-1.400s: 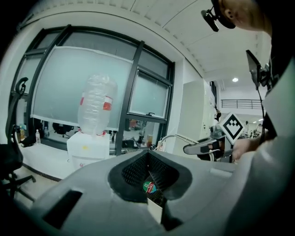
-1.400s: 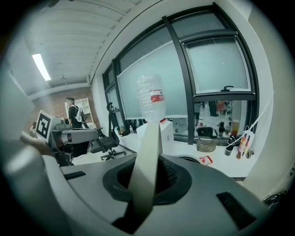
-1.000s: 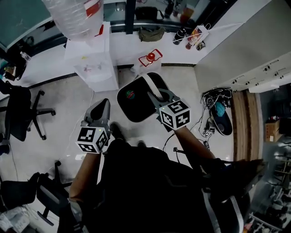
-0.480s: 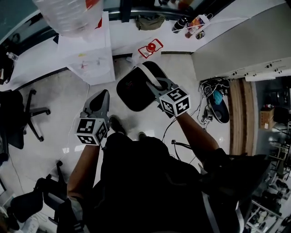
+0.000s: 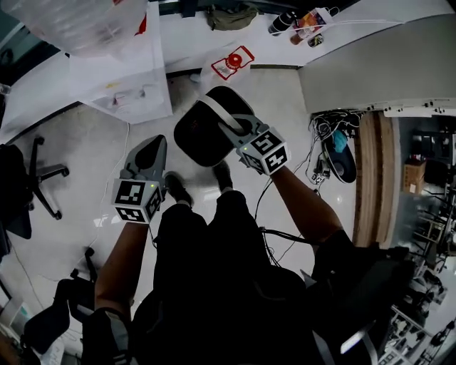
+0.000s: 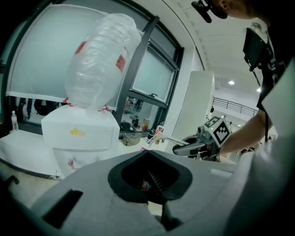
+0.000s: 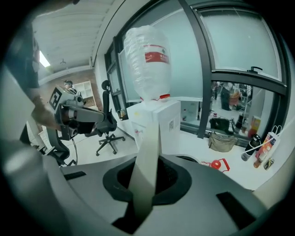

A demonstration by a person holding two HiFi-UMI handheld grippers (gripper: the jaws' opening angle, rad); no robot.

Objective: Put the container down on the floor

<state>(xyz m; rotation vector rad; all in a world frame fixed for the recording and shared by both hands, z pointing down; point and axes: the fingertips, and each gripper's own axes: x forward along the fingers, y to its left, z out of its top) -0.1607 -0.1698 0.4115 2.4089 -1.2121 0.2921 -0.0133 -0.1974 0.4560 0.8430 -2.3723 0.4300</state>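
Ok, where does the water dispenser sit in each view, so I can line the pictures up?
Head view: water dispenser at upper left, seen from above.
Left gripper view: water dispenser left of centre, under its bottle.
Right gripper view: water dispenser near the centre.
Shared landmark: the olive bag by the windows, in all three views.

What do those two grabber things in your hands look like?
Both the left gripper and the right gripper are grey, pointed shells. Each carries a cube with black-and-white square markers. The person wears a black top.
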